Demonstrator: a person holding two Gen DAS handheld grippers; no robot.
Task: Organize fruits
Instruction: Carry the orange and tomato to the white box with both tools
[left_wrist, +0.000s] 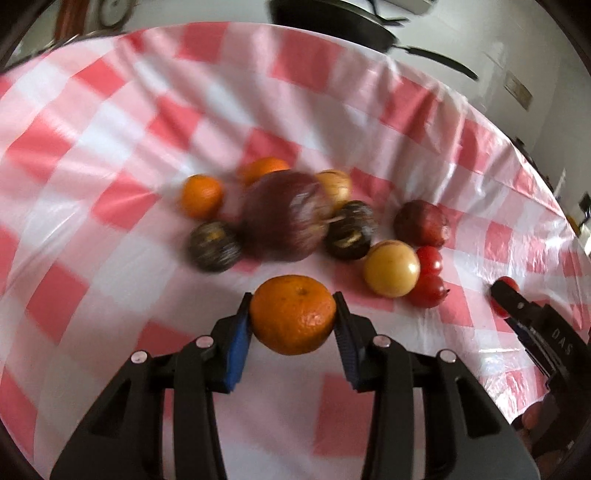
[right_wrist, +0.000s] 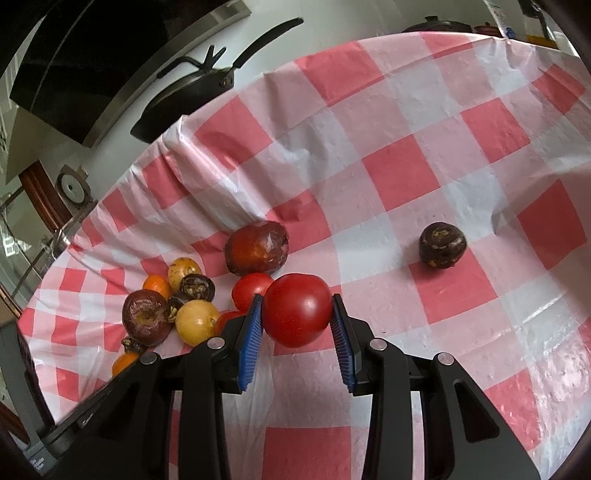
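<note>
My left gripper (left_wrist: 293, 308) is shut on an orange (left_wrist: 293, 314), its blue pads pressing both sides just above the checked cloth. Beyond it lies a blurred heap: a big dark purple fruit (left_wrist: 284, 216), two more oranges (left_wrist: 201, 195), dark round fruits (left_wrist: 214, 245), a yellow fruit (left_wrist: 391, 267), a red-brown apple (left_wrist: 421, 223) and small tomatoes (left_wrist: 428, 275). My right gripper (right_wrist: 297, 310) is shut on a red tomato (right_wrist: 297, 308). It shows at the right edge of the left wrist view as the right gripper (left_wrist: 502, 295). A lone dark fruit (right_wrist: 441, 244) lies apart on the right.
A red-and-white checked tablecloth (right_wrist: 399, 173) covers the table. A black frying pan (right_wrist: 188, 96) sits beyond the table's far edge, near a dark range hood (right_wrist: 110, 55). The fruit heap (right_wrist: 173, 302) lies left of my right gripper, with another tomato (right_wrist: 249, 288) and a red-brown apple (right_wrist: 256, 247) close by.
</note>
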